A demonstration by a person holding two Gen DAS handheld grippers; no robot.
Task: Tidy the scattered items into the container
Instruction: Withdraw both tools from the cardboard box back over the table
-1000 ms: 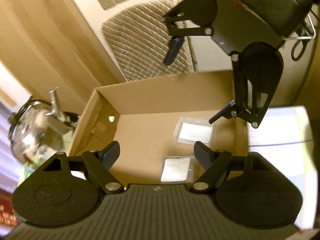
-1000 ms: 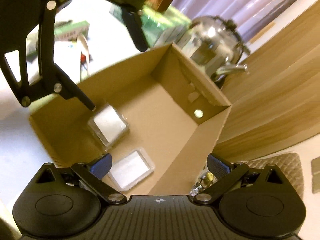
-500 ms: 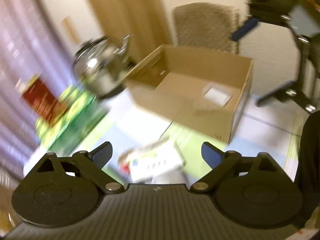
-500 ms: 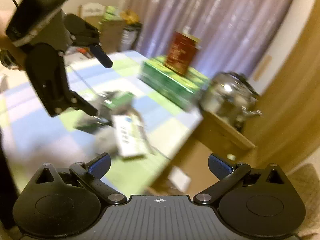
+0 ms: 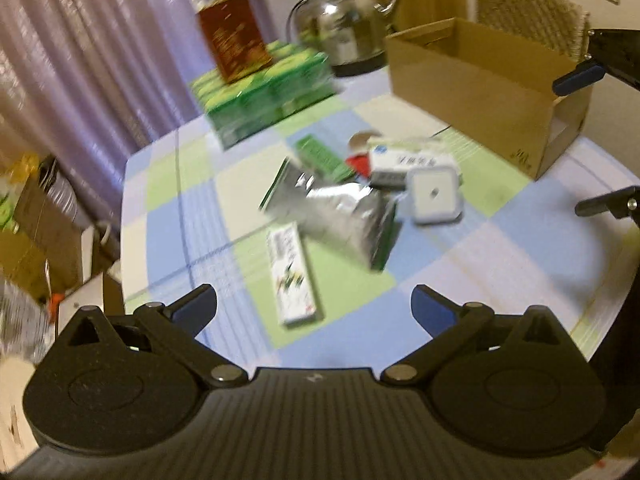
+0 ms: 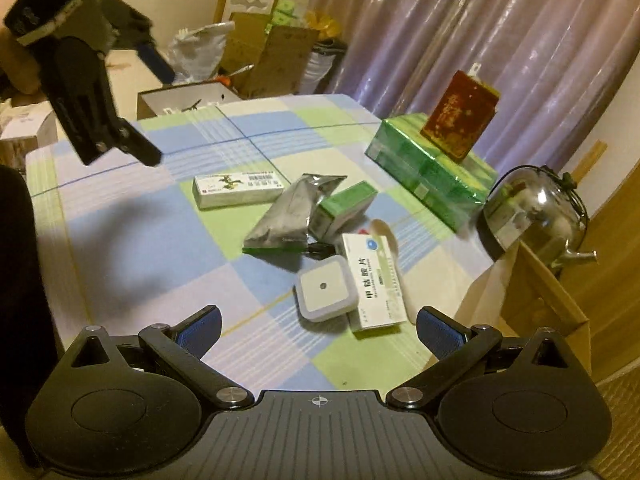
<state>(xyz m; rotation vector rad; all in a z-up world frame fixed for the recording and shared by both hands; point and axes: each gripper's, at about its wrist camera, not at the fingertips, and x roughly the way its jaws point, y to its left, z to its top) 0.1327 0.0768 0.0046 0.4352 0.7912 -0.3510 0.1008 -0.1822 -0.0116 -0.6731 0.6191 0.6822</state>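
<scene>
The checked tabletop [image 6: 132,240] in blue, green and cream carries everything. At its far corner, to the right of the items in the left wrist view, stands the open cardboard box [image 5: 480,76], with a steel kettle [image 6: 536,216] beside it and a green wrapped pack [image 6: 432,172] bearing a dark red carton [image 6: 460,116] further along the edge.

The left claw [image 5: 314,306] is spread wide, grasping nothing and touching nothing; it hangs above the tabletop with the scattered items ahead of it. The right claw [image 6: 318,330] is likewise released and empty, its blue-padded fingers wide apart above the near edge of the tabletop.

The items lie bunched mid-tabletop, apart from the cardboard box. A silver foil pouch [image 6: 290,212] leans against a small green box [image 6: 344,208]. A long white medicine box [image 6: 238,190] with a green leaf print lies beyond them toward the left claw. Just ahead of the right claw lies a white medicine carton [image 6: 374,286] printed with Chinese characters and a blue round logo, and touching its left side is a square white plastic case [image 6: 326,288] with a dot at its centre.
</scene>
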